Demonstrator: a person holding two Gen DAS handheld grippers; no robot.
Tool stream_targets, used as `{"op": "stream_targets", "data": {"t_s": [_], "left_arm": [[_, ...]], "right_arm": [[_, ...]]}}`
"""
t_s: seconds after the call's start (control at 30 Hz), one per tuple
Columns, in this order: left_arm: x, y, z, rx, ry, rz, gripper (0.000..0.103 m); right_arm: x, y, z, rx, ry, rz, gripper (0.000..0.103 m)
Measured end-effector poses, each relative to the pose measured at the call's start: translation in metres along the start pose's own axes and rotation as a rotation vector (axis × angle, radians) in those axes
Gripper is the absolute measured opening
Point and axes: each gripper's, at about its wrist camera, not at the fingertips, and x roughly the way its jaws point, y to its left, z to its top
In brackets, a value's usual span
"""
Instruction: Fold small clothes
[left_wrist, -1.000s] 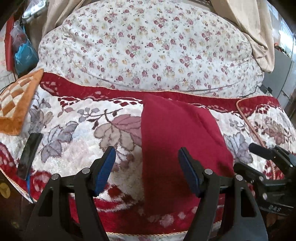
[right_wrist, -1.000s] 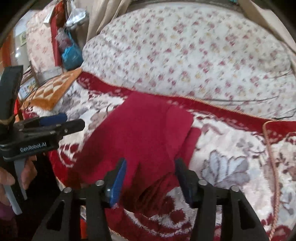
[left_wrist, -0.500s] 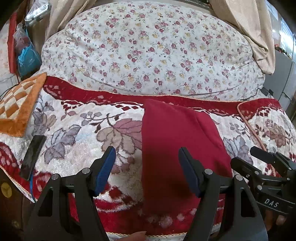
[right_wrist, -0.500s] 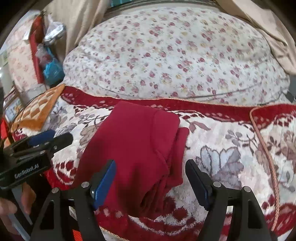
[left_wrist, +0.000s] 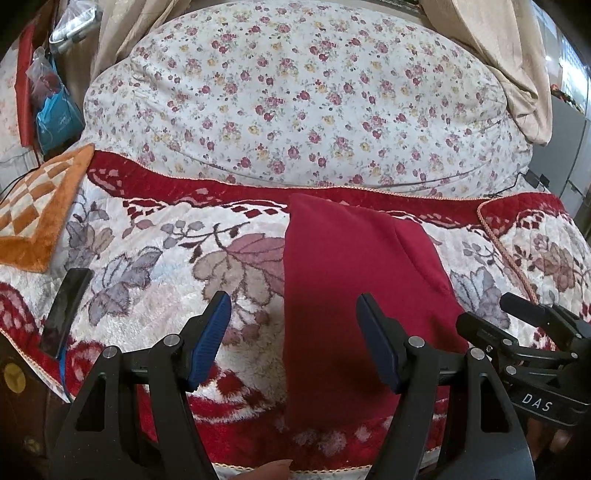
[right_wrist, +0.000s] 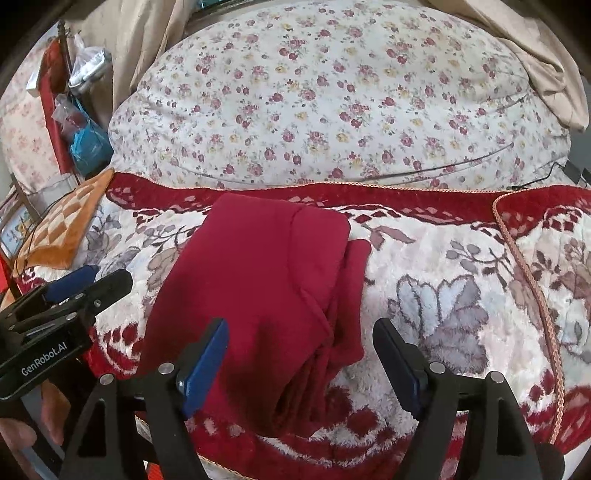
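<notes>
A dark red garment (left_wrist: 351, 295), folded into a long strip, lies on the plush red-and-white flowered blanket (left_wrist: 166, 277). My left gripper (left_wrist: 291, 306) hovers open just above the garment's left edge, and nothing is pinched. In the right wrist view the same garment (right_wrist: 258, 280) shows layered folds along its right side. My right gripper (right_wrist: 301, 332) hangs over those folds with its jaws opening. The cloth lies below and between the pads, which do not press on it. Each gripper also shows at the edge of the other's view.
A big flowered duvet (left_wrist: 295, 103) bulges behind the blanket. An orange checkered cushion (left_wrist: 33, 214) and a black phone (left_wrist: 64, 310) lie at the left. Blue bags (left_wrist: 55, 118) and beige cloth (left_wrist: 517, 74) stand at the back. The blanket's front edge is close below the grippers.
The right gripper's jaws have spread wider and its view has rolled level, so the garment now lies straighter in front. The left gripper has stayed put.
</notes>
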Motion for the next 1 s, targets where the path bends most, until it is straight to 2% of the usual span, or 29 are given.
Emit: {"op": "stream_targets", "data": {"t_s": [1.0], "left_arm": [[0.005,0.001,-0.003,-0.007,0.012,0.003,0.07]], "right_arm": [[0.013,0.004,-0.002,-0.014,0.041,-0.003,0.079]]}}
